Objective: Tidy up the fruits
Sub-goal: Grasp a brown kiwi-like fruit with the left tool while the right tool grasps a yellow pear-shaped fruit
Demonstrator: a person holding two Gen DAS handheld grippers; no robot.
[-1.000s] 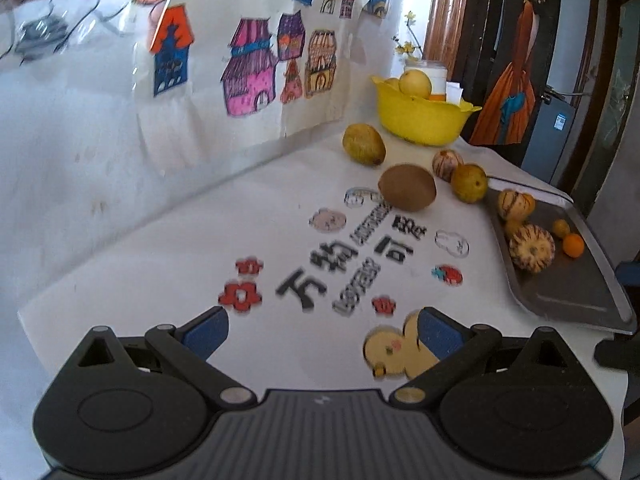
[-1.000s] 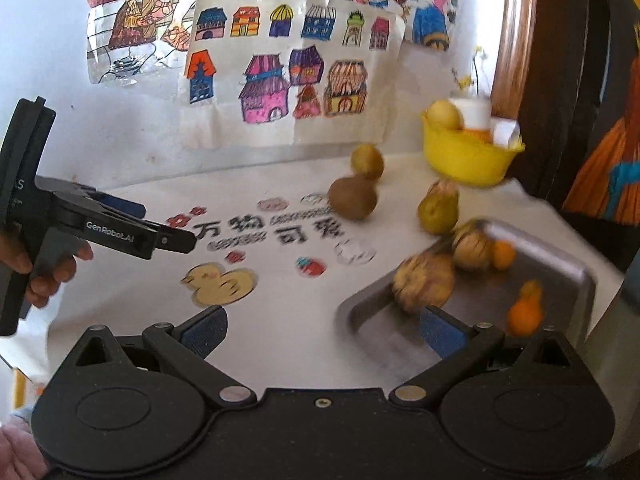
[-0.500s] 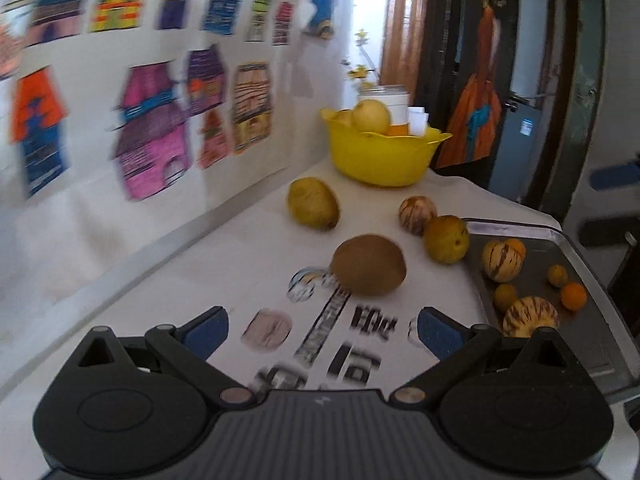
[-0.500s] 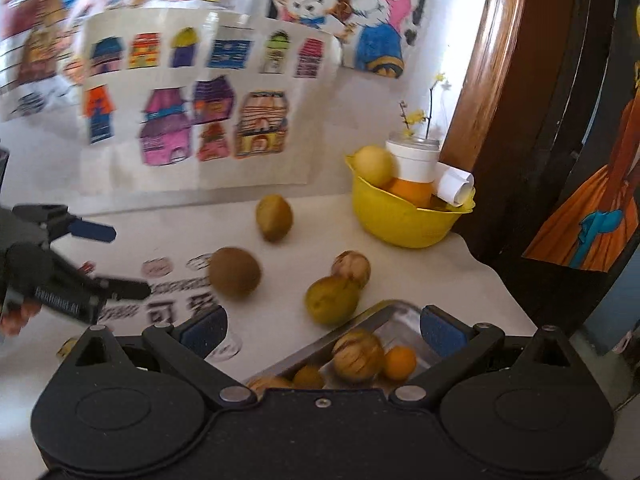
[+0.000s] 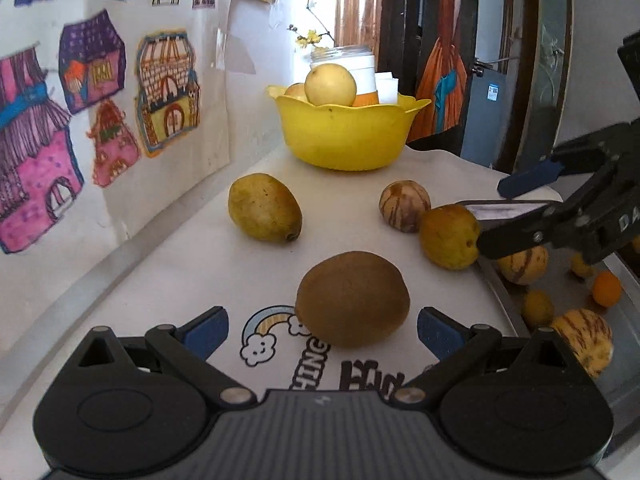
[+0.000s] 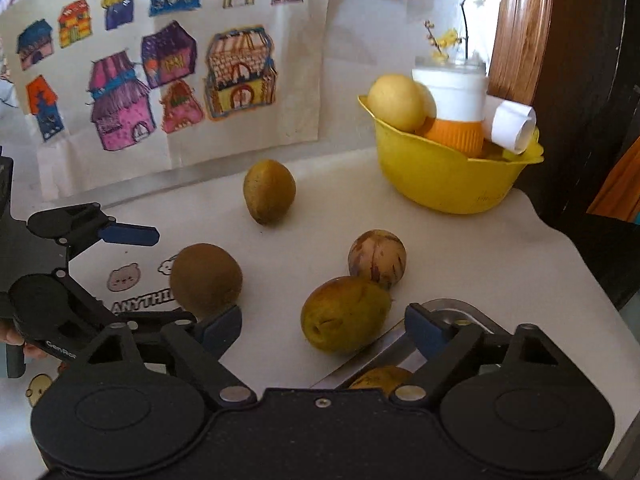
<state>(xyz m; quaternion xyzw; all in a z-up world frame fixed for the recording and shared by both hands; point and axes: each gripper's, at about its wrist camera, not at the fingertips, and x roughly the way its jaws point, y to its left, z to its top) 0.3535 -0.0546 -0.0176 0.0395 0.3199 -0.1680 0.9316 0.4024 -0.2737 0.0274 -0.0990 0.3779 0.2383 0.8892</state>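
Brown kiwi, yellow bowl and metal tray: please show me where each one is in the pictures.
brown kiwi [image 5: 353,299], left wrist view, middle of its skin.
yellow bowl [image 5: 344,136], left wrist view, front wall.
metal tray [image 6: 448,314], right wrist view, far rim.

Sitting on the table: one kiwi, two pears, one striped melon, one yellow bowl, one tray.

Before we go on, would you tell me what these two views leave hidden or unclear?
- Metal tray, right wrist view: mostly hidden behind the right claw.
- Metal tray, left wrist view: far side cut off by the frame edge.
- Yellow bowl, both views: contents below its rim hidden.
- Brown fruit, right wrist view: underside covered by the left claw.
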